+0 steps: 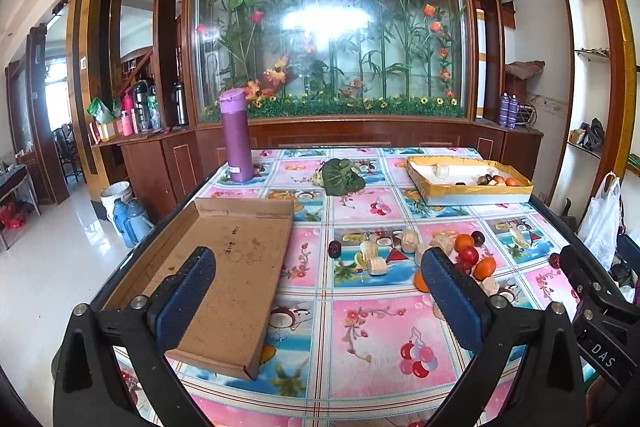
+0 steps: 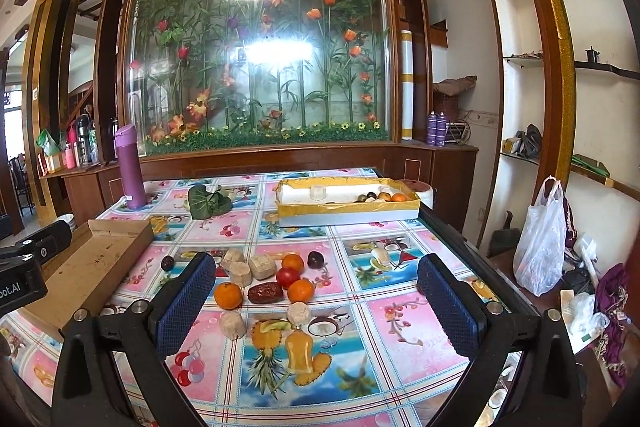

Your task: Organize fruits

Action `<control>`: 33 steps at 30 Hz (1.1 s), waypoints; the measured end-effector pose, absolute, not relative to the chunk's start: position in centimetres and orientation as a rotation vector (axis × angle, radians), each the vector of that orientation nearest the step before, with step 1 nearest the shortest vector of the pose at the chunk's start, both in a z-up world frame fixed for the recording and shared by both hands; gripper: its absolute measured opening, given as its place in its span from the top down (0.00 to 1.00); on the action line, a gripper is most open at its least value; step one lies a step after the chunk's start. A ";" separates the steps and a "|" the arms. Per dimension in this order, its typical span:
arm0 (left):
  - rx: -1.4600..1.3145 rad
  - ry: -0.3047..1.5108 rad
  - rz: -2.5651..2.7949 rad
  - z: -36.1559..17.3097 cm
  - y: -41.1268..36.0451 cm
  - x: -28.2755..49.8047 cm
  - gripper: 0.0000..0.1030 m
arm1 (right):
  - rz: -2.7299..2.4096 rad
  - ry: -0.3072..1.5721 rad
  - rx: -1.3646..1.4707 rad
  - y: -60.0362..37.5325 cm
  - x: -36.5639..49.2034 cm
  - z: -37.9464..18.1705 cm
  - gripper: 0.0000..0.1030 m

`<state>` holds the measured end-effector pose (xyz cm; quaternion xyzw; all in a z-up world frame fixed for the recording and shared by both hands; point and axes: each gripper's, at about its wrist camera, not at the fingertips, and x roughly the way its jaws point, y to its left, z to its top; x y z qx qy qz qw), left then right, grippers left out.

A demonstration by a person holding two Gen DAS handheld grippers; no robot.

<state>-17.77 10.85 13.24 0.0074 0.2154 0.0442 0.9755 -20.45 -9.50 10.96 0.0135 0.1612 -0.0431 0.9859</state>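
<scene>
Dining room, glass-fronted panel of artificial flowers behind; worktop under a fruit-print oilcloth. Right gripper: spread wide, holding nothing, hovering above the near half of the worktop. Left gripper: likewise spread and empty, poised over the empty cardboard tray. Loose fruit cluster: oranges, a red tomato-like fruit, a date, dark plums and pale tan blocks, lying just ahead of the right gripper and slightly toward its left finger; nearest piece an orange. From the left gripper the same cluster lies off to the right, so the right gripper is judged the nearer. Yellow-rimmed box: far side, already holding several fruits at its right end. Also present: purple flask, green leafy item.
</scene>
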 end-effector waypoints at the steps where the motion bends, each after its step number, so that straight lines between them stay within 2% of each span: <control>1: 0.011 0.439 0.089 13.1 10.9 -17.6 0.00 | -0.085 0.327 0.028 -9.5 -20.3 10.9 0.01; 20: 0.019 0.559 0.043 9.4 10.2 -14.4 0.00 | -0.056 0.495 0.088 -11.9 -16.5 8.0 0.01; 33: -0.005 0.742 -0.074 5.9 9.5 -9.5 0.00 | -0.046 0.669 0.093 -15.7 -11.9 6.4 0.01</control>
